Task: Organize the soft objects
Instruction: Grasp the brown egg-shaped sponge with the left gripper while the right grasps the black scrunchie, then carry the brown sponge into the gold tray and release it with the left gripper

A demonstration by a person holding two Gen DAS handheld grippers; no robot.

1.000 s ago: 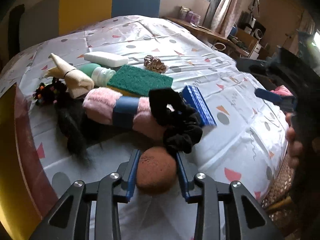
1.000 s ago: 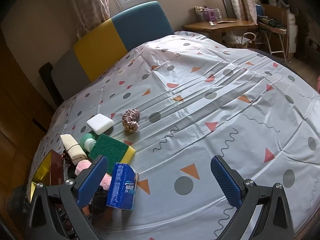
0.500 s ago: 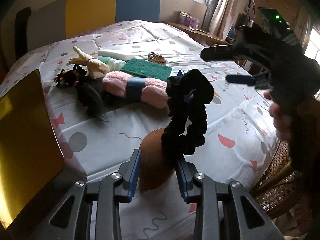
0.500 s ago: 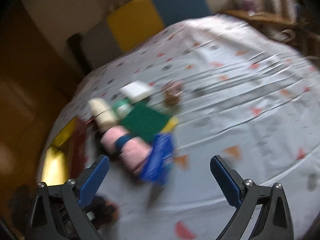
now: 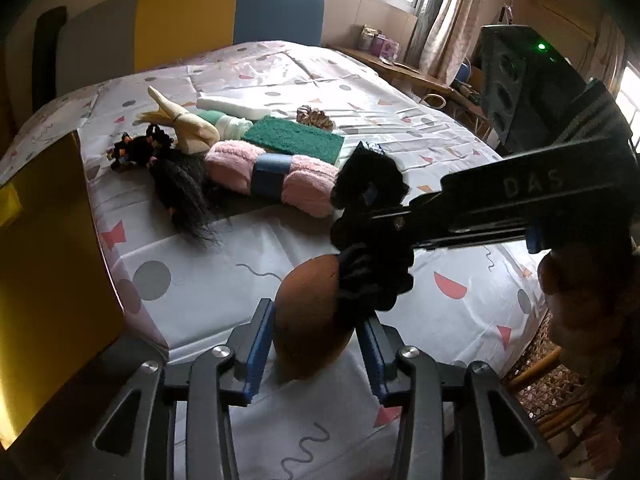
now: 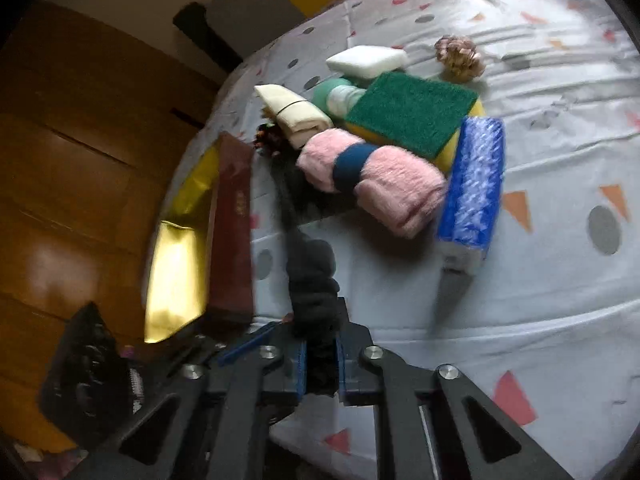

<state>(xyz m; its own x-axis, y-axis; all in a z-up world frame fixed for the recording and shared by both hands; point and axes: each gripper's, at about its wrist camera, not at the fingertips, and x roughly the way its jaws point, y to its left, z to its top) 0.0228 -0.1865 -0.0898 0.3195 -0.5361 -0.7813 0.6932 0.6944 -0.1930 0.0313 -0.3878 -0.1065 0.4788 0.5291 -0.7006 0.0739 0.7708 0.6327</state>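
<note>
My left gripper is shut on a brown egg-shaped sponge, held above the patterned tablecloth. A black scrunchie hangs on the sponge's right side. My right gripper is shut on that black scrunchie; in the left wrist view it reaches in from the right. A pink rolled towel with a blue band, a green scouring sponge, a cream cloth bundle and a black hair piece lie behind.
A gold and dark red box stands at the left table edge. A blue tissue pack, a white sponge, a green bottle and a brown scrunchie lie nearby. A yellow-blue chair stands behind.
My left gripper lifted the brown sponge off the table, and the black scrunchie came up with it. My right gripper swung in from the right and closed on the scrunchie.
</note>
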